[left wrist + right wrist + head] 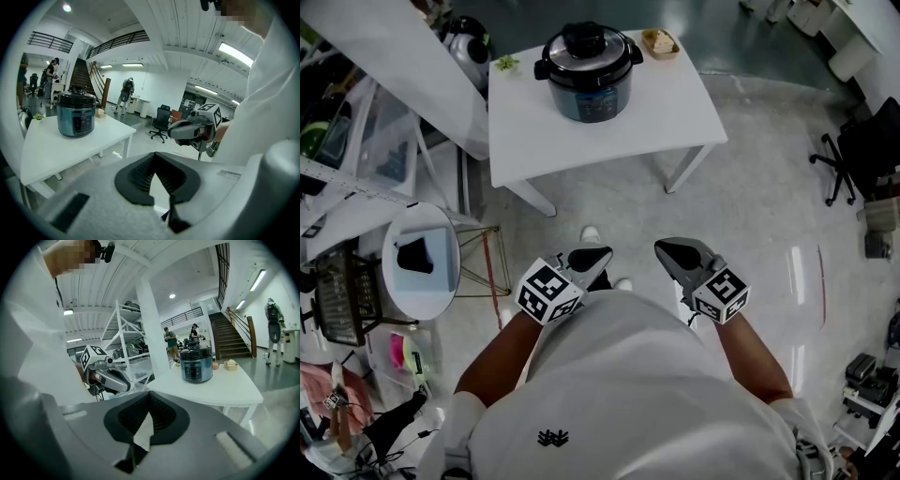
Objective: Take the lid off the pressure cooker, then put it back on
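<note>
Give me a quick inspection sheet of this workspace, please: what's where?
Surface: white table, mostly bare.
Job's things: pressure cooker on the table, lid on.
Clutter: small tray and green bit at the table's far corners.
Grippers: left tool and right tool both shut, empty, held short of the table.
Cables: nothing seen on the table.
Surroundings: office chair, round side table, staircase.

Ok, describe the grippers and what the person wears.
The left gripper and right gripper match: grey shells, black ribbed fingers, a cube of black-and-white square markers each. The person wears a white short-sleeved shirt.
</note>
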Demonstrator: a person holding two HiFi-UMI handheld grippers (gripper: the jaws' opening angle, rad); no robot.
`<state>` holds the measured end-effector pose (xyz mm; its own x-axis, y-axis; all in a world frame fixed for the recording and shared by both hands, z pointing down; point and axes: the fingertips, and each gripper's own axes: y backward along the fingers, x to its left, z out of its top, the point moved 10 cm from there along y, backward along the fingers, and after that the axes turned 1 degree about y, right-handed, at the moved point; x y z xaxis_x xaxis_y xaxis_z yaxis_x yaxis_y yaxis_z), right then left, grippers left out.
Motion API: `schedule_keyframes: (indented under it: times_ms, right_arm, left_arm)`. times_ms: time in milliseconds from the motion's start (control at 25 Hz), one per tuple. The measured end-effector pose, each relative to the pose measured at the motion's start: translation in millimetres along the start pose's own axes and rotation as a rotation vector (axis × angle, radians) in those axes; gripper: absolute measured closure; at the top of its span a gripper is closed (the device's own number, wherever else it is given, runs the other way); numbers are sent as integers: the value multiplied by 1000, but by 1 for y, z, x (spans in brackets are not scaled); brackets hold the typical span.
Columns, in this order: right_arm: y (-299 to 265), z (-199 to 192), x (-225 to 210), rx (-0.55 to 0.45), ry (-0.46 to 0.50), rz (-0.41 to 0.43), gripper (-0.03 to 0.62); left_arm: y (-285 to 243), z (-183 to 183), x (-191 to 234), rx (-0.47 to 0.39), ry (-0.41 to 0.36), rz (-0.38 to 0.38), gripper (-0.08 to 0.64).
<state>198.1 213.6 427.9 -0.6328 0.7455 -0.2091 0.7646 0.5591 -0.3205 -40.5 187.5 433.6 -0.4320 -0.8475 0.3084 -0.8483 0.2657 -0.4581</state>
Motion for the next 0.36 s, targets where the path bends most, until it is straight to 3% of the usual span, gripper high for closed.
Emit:
schedule_keyframes:
  times_ms: [360]
  right_arm:
    - [-3,-1,-12,5,-2,6,581]
  left_arm:
    - [-12,5,7,14,-11,-6,552]
